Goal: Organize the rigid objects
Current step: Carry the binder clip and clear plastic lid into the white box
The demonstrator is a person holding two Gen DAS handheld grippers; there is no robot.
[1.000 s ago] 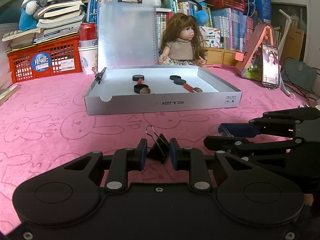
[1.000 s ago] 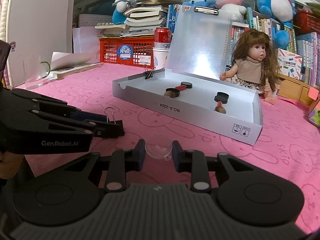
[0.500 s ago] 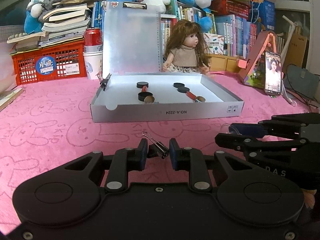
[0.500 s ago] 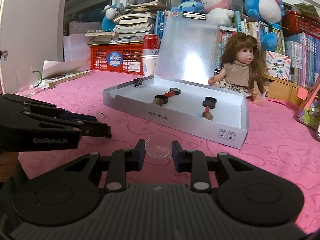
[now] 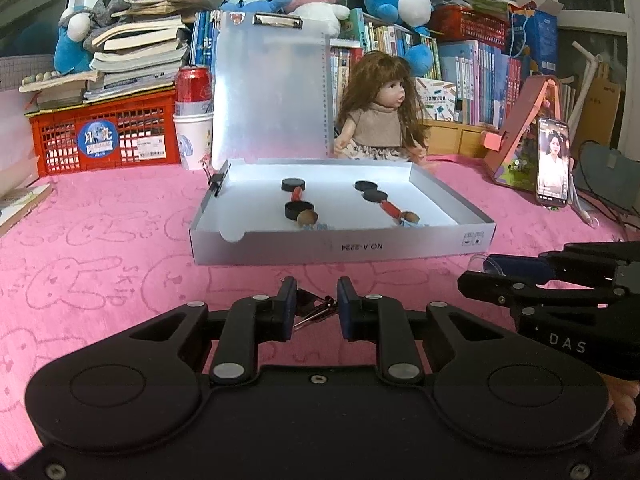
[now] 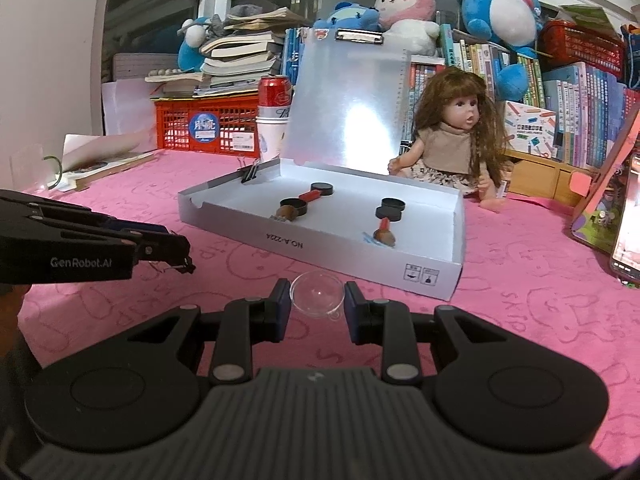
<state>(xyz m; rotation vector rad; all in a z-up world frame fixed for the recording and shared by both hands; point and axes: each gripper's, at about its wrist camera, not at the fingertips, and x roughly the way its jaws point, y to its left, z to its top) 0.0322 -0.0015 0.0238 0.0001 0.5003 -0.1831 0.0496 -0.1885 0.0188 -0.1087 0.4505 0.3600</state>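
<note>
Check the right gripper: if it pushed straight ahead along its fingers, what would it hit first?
Probably the front wall of the shallow grey cardboard box. The right gripper, shut on a small clear plastic funnel, points slightly down over bare pink cloth. Depth is unclear, so it might meet the cloth first.

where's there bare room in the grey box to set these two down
Inside the grey box, the floor is bare down the middle between the two rows of black discs, and along the left wall below the binder clip. Both rows themselves are crowded, especially near the front wall. The pink cloth left of the box is also free.
</note>
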